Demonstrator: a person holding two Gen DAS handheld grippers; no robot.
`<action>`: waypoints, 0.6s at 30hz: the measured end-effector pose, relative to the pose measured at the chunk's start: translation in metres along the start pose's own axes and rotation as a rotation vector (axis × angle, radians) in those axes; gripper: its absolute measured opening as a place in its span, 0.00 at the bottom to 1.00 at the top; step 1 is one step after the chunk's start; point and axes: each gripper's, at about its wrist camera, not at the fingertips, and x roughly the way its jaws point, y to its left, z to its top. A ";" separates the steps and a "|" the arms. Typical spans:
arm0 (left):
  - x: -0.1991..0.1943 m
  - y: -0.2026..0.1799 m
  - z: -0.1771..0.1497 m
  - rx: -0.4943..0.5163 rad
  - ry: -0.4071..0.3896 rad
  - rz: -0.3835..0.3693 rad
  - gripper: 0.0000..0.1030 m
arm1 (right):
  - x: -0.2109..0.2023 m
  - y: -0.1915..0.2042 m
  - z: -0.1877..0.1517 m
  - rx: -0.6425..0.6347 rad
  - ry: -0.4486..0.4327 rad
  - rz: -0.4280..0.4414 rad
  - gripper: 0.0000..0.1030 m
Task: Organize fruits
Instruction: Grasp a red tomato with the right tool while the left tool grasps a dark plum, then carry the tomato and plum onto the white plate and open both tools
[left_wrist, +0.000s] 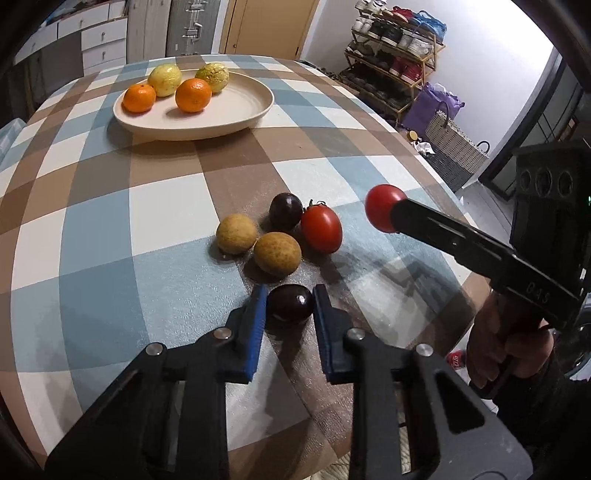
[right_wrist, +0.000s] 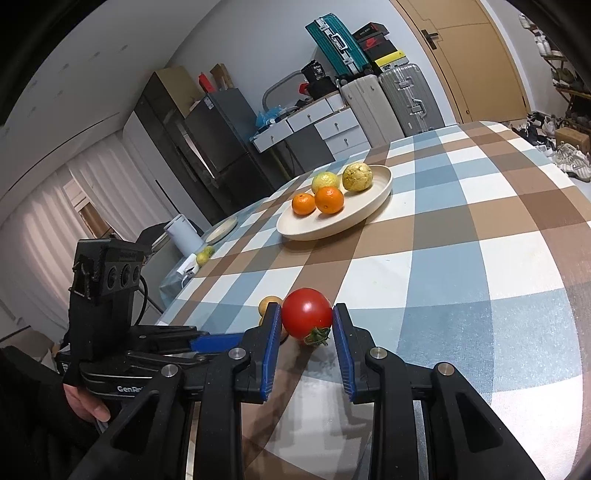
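Observation:
My left gripper (left_wrist: 290, 306) is shut on a dark plum (left_wrist: 290, 303) that rests on the checked tablecloth, one blue pad on each side. Just beyond it lie two tan fruits (left_wrist: 236, 233) (left_wrist: 277, 258), a second dark plum (left_wrist: 285, 210) and a red tomato (left_wrist: 321, 228). To the right, above the cloth, my right gripper (right_wrist: 306, 321) is shut on another red tomato (right_wrist: 306, 317), which also shows in the left wrist view (left_wrist: 382, 206). A cream plate (left_wrist: 236, 125) at the far side holds two oranges (left_wrist: 193, 95) and two yellow-green fruits (left_wrist: 165, 79).
The table's right edge (left_wrist: 436, 173) drops off toward a woven basket (left_wrist: 454, 144), a purple bag and a shoe rack (left_wrist: 391, 55). A white canister (right_wrist: 183, 232) and a second plate stand at the table's far left. Drawers and suitcases (right_wrist: 406, 99) line the back wall.

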 end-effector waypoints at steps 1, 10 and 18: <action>-0.001 0.000 0.000 -0.001 -0.001 -0.018 0.21 | 0.001 0.000 0.000 -0.001 0.002 0.000 0.28; -0.016 0.005 0.008 0.010 -0.050 -0.027 0.21 | 0.006 -0.002 0.004 0.008 0.009 -0.011 0.28; -0.029 0.028 0.046 0.008 -0.131 -0.015 0.21 | 0.019 0.001 0.024 -0.011 0.022 -0.007 0.28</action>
